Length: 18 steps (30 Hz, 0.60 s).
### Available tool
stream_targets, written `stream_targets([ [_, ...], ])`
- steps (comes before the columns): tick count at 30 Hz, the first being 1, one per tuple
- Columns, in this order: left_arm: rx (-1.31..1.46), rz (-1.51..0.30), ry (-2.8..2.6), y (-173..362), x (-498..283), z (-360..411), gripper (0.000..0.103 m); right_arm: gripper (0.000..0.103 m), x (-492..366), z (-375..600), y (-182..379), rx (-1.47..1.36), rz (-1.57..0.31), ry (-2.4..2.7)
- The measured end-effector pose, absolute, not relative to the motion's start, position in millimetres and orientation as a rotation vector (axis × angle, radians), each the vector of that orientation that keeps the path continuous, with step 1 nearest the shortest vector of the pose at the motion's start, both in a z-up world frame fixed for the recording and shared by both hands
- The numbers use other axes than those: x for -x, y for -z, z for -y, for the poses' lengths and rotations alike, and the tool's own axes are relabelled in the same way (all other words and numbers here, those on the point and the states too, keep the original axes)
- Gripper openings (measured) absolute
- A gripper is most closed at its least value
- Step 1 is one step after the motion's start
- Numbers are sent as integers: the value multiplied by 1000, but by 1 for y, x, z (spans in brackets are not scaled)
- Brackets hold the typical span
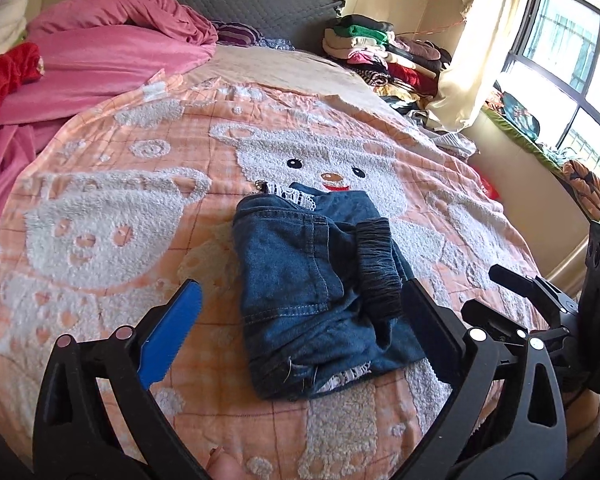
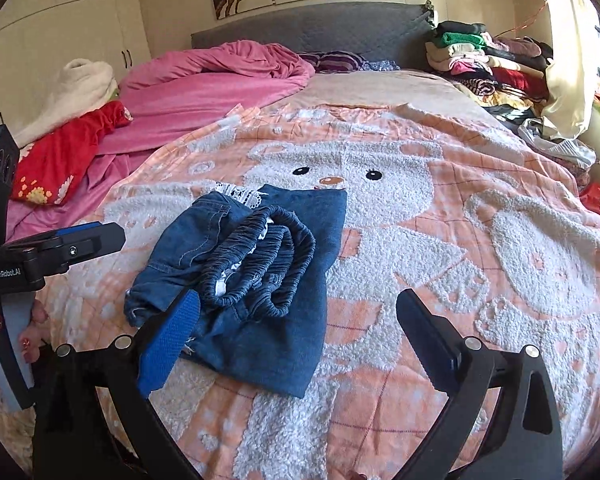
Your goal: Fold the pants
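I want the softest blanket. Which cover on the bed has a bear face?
The peach checked blanket with fluffy white bears; the plain pink velvety cover lies bunched behind it.

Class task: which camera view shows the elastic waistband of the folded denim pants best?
The right wrist view: the waistband lies open as gathered loops atop the pants. The left wrist view shows it only edge-on, as a dark ridge.

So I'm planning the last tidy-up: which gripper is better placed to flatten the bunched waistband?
Right gripper: open, its blue finger lies beside the waistband. The left gripper straddles the pants.
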<state>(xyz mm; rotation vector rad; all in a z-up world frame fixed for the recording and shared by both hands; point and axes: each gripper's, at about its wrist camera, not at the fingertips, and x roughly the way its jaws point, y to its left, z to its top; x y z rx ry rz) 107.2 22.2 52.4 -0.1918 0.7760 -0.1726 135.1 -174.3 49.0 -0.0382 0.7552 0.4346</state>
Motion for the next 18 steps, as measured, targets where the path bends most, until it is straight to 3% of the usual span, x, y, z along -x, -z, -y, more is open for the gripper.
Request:
stream_targets([
  [18, 189, -794, 106, -40, -34, -29, 93, 98, -70, 202, -54, 34, -728, -367],
])
